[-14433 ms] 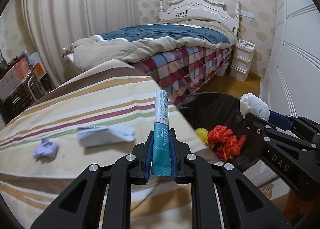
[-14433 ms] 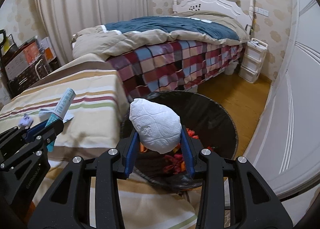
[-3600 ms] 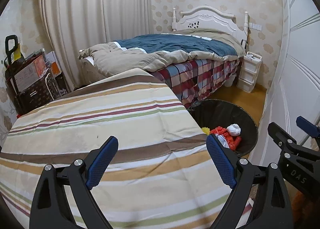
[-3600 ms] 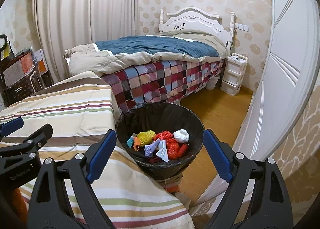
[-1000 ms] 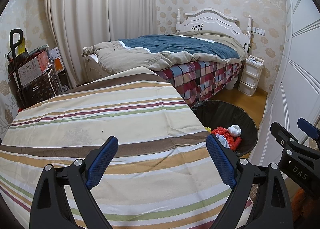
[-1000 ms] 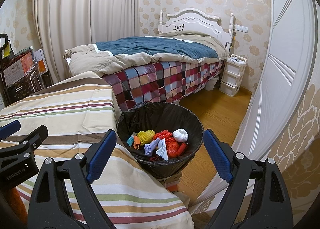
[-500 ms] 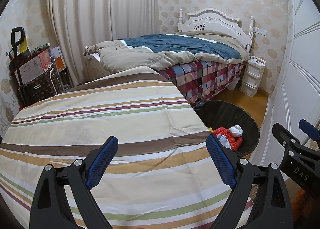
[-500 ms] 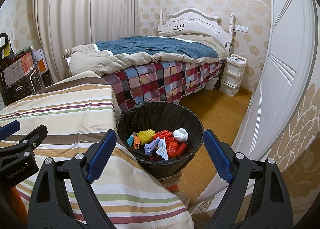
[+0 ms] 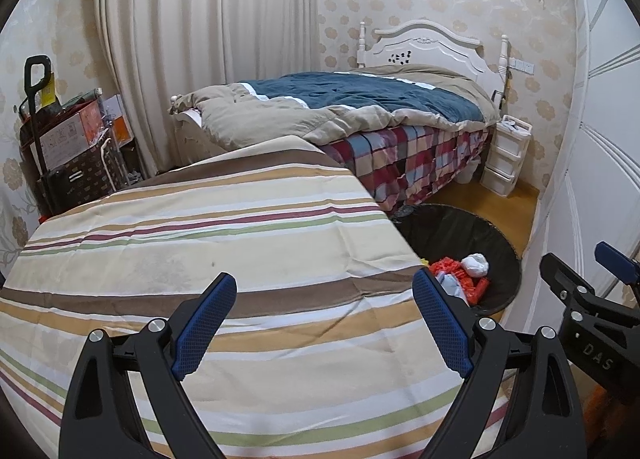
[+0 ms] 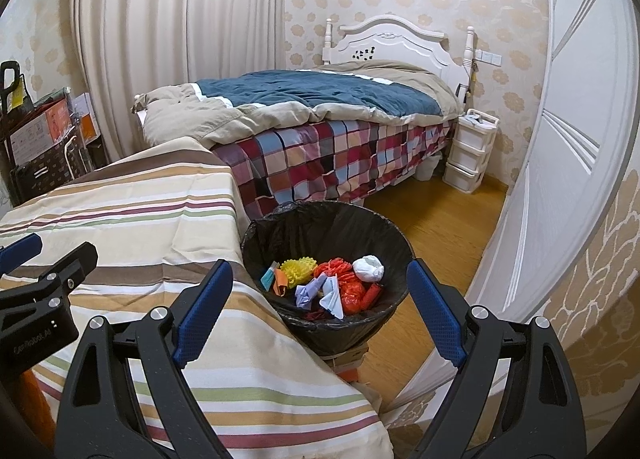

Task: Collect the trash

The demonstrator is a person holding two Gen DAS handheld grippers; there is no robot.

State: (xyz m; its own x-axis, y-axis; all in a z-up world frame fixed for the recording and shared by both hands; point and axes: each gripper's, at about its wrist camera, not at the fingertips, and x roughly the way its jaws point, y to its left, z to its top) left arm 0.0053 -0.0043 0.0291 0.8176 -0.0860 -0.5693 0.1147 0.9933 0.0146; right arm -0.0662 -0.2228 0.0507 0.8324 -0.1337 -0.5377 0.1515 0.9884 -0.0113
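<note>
A black-lined trash bin (image 10: pixel 280 227) stands on the floor beside the striped tablecloth (image 10: pixel 140 211). Inside lie a white paper ball (image 10: pixel 368 268), red wrappers (image 10: pixel 348 291), a yellow piece (image 10: pixel 296 269) and pale paper scraps (image 10: pixel 332 299). My right gripper (image 10: pixel 318 291) is open and empty, above and in front of the bin. My left gripper (image 9: pixel 324 303) is open and empty over the striped tablecloth (image 9: pixel 200 235). The bin (image 9: pixel 496 243) also shows at the right in the left wrist view, with the white ball (image 9: pixel 475 263) in it.
A bed with a blue and beige duvet (image 10: pixel 312 99) and checked sheet stands behind the table. A white drawer unit (image 10: pixel 470 155) is by the headboard. A white door (image 10: pixel 560 139) is at right. Boxes and a cart (image 9: pixel 68 155) stand at far left.
Both grippers stay open and empty. The left wrist view has drifted slightly; the right wrist view is nearly unchanged. Much earlier, the tube and the white paper ball were still held.
</note>
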